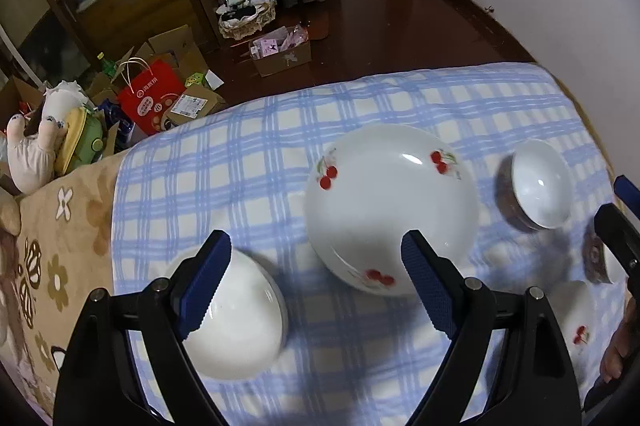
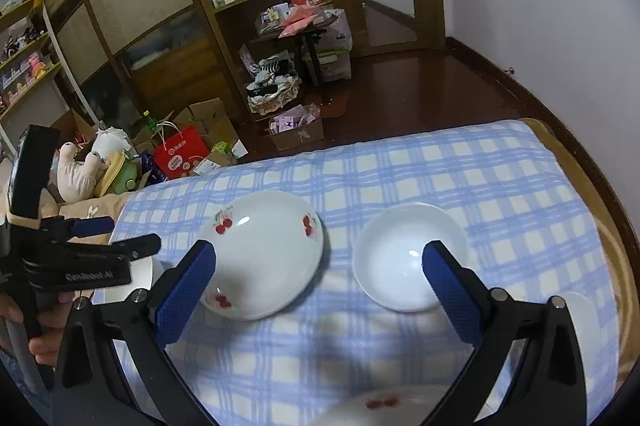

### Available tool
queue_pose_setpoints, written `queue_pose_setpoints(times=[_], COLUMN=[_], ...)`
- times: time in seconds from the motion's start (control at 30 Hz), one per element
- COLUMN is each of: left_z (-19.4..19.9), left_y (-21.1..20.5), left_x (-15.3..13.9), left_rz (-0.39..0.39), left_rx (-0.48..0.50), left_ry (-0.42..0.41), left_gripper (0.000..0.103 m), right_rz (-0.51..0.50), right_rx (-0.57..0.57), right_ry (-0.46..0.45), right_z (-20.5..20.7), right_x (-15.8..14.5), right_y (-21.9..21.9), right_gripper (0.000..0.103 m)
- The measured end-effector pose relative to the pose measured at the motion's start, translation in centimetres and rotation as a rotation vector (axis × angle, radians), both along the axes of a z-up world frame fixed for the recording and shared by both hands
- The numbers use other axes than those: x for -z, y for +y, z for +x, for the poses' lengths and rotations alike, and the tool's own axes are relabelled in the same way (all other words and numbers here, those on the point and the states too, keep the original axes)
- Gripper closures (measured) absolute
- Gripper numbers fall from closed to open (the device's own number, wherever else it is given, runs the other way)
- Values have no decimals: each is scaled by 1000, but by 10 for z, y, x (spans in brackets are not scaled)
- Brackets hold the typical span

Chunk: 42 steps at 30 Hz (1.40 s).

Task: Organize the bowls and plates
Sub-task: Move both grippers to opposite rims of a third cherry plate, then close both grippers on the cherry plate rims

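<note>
A white plate with red cherries (image 1: 392,210) (image 2: 264,258) lies on the blue checked cloth (image 1: 248,162) (image 2: 500,186). My left gripper (image 1: 316,286) hangs open above the cloth. Its left pad is over a plain white bowl (image 1: 236,322) and its right pad over the near rim of the cherry plate. To the right stands a small bowl (image 1: 536,186) (image 2: 412,258), white inside and brown outside. My right gripper (image 2: 320,290) is open too, with one pad over the cherry plate and the other over the small bowl. Another cherry dish (image 1: 580,330) (image 2: 380,406) lies nearest me.
A hand (image 2: 44,322) holds the left gripper (image 2: 134,232) at the left edge. A white dish (image 2: 584,318) lies at the right. A beige flowered blanket (image 1: 52,250) and a plush toy (image 1: 36,146) lie to the left. Boxes and a red bag (image 1: 154,98) clutter the floor beyond the bed.
</note>
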<state>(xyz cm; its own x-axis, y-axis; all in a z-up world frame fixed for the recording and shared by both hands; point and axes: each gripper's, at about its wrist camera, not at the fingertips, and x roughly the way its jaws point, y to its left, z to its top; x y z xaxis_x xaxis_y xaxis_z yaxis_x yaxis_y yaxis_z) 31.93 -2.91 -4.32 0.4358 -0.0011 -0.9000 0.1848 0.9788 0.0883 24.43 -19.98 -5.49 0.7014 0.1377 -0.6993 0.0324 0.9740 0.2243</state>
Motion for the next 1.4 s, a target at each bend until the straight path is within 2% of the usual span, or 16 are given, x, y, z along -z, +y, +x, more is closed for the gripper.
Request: queue_pose_setpoints(times=[0.17,0.3,0.43,0.6,0.63,0.67,0.73,0.77,0.83,0.93,1.07,1.1,1.17,1.2,1.3,1.4], left_z=[23,38,45,50,51,51,51,51,51,52,50,50,50,49,48,44], left_y=[3,9,14,16,17,18,18,18,19,21,22,22,23,23,20,15], left_x=[26,51,66,83,85,87,91,92,94,98,107,109,111,111,110,107], left_rz=[1,-25,-28,-38,-38,-38,-36,-36,-35,-51,-49,-51,-57,-59,-78,-66], left_rx=[-16,-47,-65,-79,-81,-82,-82,-82,-86,-90,-89,-95,-104,-105,-80,-76], left_ry=[41,96,125,162,166,169,177,177,177,186,206,210,202,196,184,162], left_gripper=[17,17,17,17,17,17,17,18,20,28,52,59,66,75,89,89], right_rz=[-33,-3,-7,-18,-18,-17,-15,-20,-52,-57,-67,-62,-56,-60,-79,-74], right_rx=[-32,-28,-32,-45,-47,-52,-54,-57,-54,-58,-73,-79,-87,-92,-95,-91], right_ry=[29,31,90,155,178,205,239,256,282,295,324,333,352,361,372,364], right_z=[33,49,71,91,95,100,104,107,110,112,117,118,120,120,121,120], right_x=[8,16,34,54,59,65,75,80,87,95,105,108,114,117,123,123], right_y=[16,22,27,30,30,30,30,30,31,27,26,26,27,28,31,29], right_gripper=[0,0,1,21,31,36,39,45,50,51,77,78,87,88,94,94])
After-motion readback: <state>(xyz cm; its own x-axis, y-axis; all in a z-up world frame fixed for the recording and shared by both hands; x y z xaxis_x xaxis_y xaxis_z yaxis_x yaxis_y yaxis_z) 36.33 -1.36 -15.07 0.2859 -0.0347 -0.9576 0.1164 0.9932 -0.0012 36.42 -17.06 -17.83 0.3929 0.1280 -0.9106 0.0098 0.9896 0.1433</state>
